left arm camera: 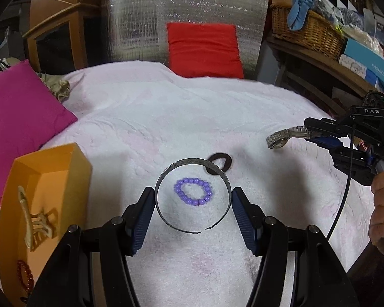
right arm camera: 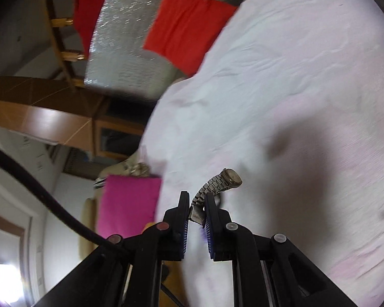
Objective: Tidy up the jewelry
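My left gripper [left arm camera: 193, 195] is shut on a dark metal bangle [left arm camera: 192, 162], held by its two sides above the bed. Seen through the bangle, a purple bead bracelet [left arm camera: 193, 191] lies on the white bedspread [left arm camera: 166, 117]. A dark hair tie [left arm camera: 220, 163] lies just beyond. My right gripper [right arm camera: 195, 199] is shut on the band of a silver wristwatch [right arm camera: 224, 180] and holds it above the bed, tilted; it also shows at the right of the left wrist view [left arm camera: 281, 138]. An orange box [left arm camera: 46, 174] at left holds a beige hair claw [left arm camera: 35, 222] and a red bead bracelet [left arm camera: 25, 276].
A magenta pillow [left arm camera: 20, 117] lies left of the box, a red cushion [left arm camera: 204, 48] at the bed's far end against a silver foil panel [left arm camera: 187, 5]. A wicker basket [left arm camera: 307, 30] and boxes fill shelves at right. A black cable [left arm camera: 343, 199] hangs from the right gripper.
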`<move>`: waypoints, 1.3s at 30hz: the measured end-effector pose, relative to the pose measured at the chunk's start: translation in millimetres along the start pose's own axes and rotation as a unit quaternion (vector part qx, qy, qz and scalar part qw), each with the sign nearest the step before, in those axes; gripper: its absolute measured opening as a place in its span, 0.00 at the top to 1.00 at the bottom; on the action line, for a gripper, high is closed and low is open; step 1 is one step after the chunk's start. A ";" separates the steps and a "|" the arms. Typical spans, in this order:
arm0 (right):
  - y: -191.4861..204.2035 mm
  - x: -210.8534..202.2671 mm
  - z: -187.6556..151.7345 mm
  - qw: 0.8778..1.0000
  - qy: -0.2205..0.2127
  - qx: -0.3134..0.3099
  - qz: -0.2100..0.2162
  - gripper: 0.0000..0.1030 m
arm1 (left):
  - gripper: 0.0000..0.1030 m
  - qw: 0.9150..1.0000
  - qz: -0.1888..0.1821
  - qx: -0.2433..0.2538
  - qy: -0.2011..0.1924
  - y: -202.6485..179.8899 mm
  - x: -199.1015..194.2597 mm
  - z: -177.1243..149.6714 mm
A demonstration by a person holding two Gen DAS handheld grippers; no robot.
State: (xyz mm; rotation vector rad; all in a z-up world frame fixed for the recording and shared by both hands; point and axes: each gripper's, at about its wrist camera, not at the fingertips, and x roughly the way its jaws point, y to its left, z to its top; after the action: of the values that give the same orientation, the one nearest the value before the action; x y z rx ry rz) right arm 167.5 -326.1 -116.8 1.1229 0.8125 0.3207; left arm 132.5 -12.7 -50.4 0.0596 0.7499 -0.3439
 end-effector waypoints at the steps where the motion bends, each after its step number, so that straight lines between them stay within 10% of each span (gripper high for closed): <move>1: 6.7 0.9 -4.6 1.000 0.001 -0.004 0.011 0.87 | 0.39 1.000 0.000 -0.003 -0.009 3.1 -6.7 0.6; 17: 120.8 69.2 -86.0 0.989 0.054 -0.092 0.103 0.87 | 0.39 0.970 0.111 -0.097 -0.192 119.8 -111.3 -8.6; 24: 163.7 152.2 -126.9 0.981 0.106 -0.136 0.090 0.87 | 0.39 0.958 0.189 -0.161 -0.143 218.1 -92.7 -25.0; 39: 175.6 269.2 -153.2 0.973 0.142 -0.182 0.002 0.93 | 0.38 0.963 0.157 -0.220 -0.002 291.1 -1.3 -35.2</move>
State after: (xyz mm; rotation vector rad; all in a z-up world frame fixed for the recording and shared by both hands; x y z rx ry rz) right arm 268.7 14.9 -101.0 0.7434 0.9577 0.6176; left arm 203.6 268.2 -95.3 -0.2404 0.7856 0.1295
